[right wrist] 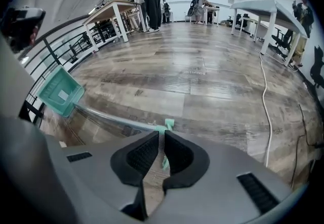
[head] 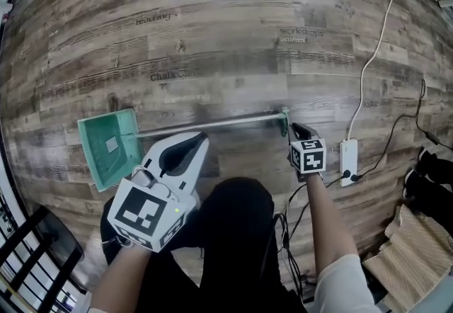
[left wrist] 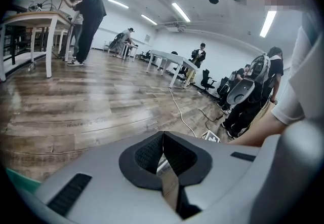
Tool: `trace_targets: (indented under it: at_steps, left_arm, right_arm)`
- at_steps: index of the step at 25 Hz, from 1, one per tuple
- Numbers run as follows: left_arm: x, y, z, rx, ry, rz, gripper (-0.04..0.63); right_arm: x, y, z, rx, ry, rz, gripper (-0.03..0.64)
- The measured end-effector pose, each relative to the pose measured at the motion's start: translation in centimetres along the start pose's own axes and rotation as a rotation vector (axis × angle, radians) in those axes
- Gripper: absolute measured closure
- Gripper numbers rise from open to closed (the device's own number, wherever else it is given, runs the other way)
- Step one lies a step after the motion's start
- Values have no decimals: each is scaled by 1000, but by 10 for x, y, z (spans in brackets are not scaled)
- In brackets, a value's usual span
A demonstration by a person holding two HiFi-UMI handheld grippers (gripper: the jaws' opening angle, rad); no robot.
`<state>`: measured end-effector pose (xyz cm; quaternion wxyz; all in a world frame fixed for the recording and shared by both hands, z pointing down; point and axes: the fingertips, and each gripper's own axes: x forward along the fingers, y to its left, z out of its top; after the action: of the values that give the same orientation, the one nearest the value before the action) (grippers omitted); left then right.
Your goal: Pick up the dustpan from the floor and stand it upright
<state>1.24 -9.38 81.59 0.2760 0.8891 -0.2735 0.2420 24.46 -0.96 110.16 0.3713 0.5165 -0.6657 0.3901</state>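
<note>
Right gripper jaws pressed together just beside the green handle end, dustpan lying flat on wood floor, left gripper closed on nothing

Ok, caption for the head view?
A green plastic metal-handled dustpan lying on wood-plank floor, left gripper and right gripper close by.

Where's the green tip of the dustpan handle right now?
In the head view the green tip lies on the wood floor right of centre, just beyond the right tool; the handle runs left to the green pan.
</note>
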Motion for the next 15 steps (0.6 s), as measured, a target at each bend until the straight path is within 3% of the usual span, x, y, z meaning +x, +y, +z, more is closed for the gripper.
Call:
trace_targets:
  at_steps: [2,3,4,10,15]
  left_arm:
    - [0,1,5,11,-13,-7,571]
    - [0,0,9,13,-25,-10,571]
    - [0,-1,13,11,-37,-13,571]
    - [3,3,15,-46,-48,-32,571]
    - [8,4,10,-28,-33,-40,571]
  right_arm:
    - [19,-7,-10,0,23,-2,574]
    - [27,-10,-15,2,36,-1,510]
    - [34,-13,-19,3,50,-1,488]
    - [64,-17,-35,4,110,0,488]
    - [79,-23,-39,4,121,-14,509]
